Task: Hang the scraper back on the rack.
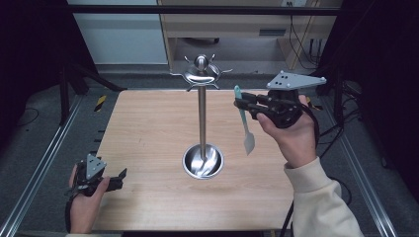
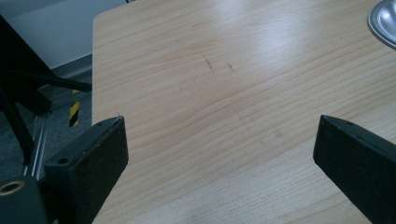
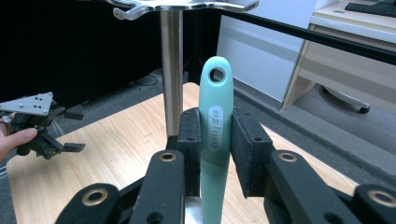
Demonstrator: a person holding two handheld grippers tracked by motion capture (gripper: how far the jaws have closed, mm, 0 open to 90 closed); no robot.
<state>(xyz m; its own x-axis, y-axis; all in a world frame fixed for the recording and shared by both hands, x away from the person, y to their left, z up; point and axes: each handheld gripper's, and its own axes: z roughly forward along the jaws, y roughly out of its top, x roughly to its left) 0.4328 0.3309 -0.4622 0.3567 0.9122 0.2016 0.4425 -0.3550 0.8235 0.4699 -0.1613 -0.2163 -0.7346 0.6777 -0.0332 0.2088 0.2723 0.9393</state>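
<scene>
The left hand-held gripper [image 1: 117,176] rests at the near left corner of the worktop [image 1: 148,128], held low in the person's left hand [image 1: 86,202]. In the left gripper view its jaws stand spread wide with nothing but bare wood between them, so it is idle.

Further in, at the middle of the worktop, a steel utensil stand [image 1: 202,118] rises from a round dished base [image 1: 202,162] to a disc with hooks [image 1: 201,74] at its top.

To the right of the pole and raised above the worktop, the right hand-held gripper [image 1: 243,103] pinches a pale green spatula [image 1: 242,116] by its handle. In the high view the grey blade [image 1: 249,142] hangs down and the handle end points up. In the right gripper view the pads press on both sides of the handle, and the hanging hole [image 3: 217,73] stands clear above the jaws, just right of the pole and below the hooked disc.

As I judge it, the step in hand is carrying the spatula to the stand to hang it. The next move calls for lifting the handle end to the level of a free hook, bringing the hole in line with that hook's tip, threading it over, and loosening the pinch only once the hook bears the weight. The hole is small and the spatula could swing, so the approach wants to be slow and square. The left one need not stir.
</scene>
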